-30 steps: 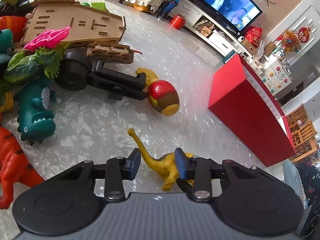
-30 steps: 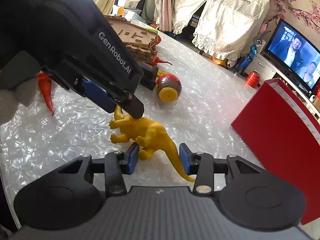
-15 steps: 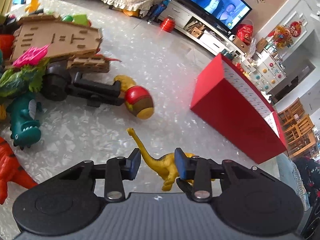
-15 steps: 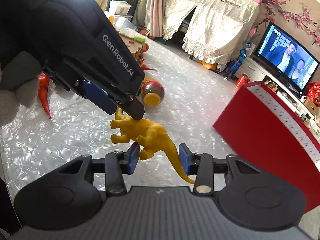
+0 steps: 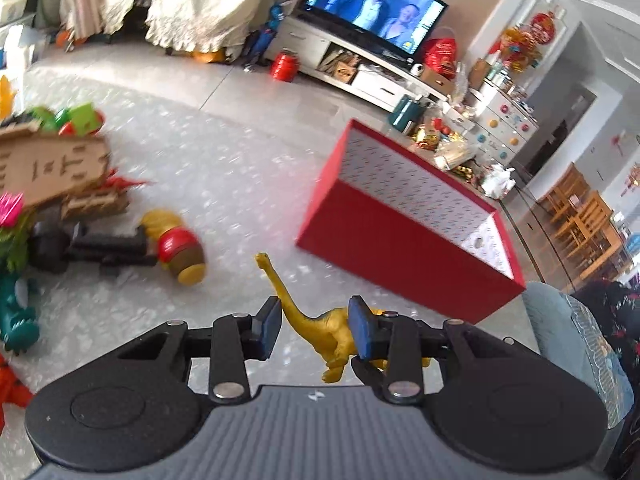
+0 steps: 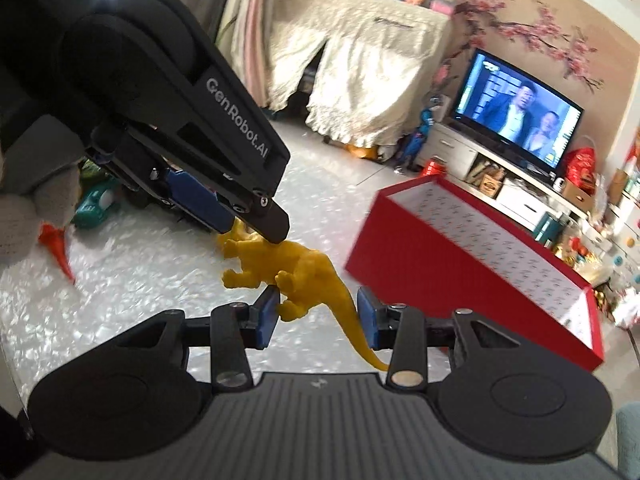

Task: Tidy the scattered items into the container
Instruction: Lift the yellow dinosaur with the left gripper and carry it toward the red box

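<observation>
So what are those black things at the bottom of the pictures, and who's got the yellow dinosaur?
Those are grabbers. A person holds one in each hand, and each has two blue-padded fingers and a small camera that looks out along them. One picture comes from the left gripper, the other from the right gripper. The yellow dinosaur sits between both pairs of fingers. The left one seems to pinch it. The right one's fingers lie either side of its tail, but I can't tell if they squeeze. On the shiny table are a green dinosaur, a red and brown toy and the open red box for tidying.
</observation>
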The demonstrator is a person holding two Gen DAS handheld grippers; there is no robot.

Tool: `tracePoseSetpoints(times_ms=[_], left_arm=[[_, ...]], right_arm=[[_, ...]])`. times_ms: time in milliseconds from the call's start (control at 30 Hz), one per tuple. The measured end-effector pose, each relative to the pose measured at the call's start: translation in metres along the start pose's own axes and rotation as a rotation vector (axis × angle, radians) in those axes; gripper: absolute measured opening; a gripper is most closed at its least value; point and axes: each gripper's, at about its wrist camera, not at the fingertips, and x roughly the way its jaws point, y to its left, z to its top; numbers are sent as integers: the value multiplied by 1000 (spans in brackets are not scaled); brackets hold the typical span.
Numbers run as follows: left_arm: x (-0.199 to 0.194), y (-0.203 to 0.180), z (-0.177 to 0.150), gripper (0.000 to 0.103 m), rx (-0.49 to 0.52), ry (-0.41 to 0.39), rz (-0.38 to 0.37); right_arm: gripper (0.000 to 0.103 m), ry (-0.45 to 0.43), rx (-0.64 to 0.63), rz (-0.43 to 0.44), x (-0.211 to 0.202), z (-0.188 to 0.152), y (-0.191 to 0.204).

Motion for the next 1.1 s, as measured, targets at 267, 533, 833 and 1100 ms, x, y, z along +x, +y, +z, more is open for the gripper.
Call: tracePoseSetpoints(times_ms=[267, 533, 833, 1100], left_arm=[[20, -45, 19, 27, 92, 13, -37], [53, -25, 11, 28, 54, 72, -2], [76, -33, -12, 50, 170, 106, -60], [95, -59, -39, 59, 398, 121, -6]], right_arm=[[25, -37, 38, -65, -5, 14, -35], [46, 37, 156, -10, 6, -18, -88], [53, 190, 704, 75, 39, -86, -172], [54, 256, 1041, 228, 87, -90, -178]])
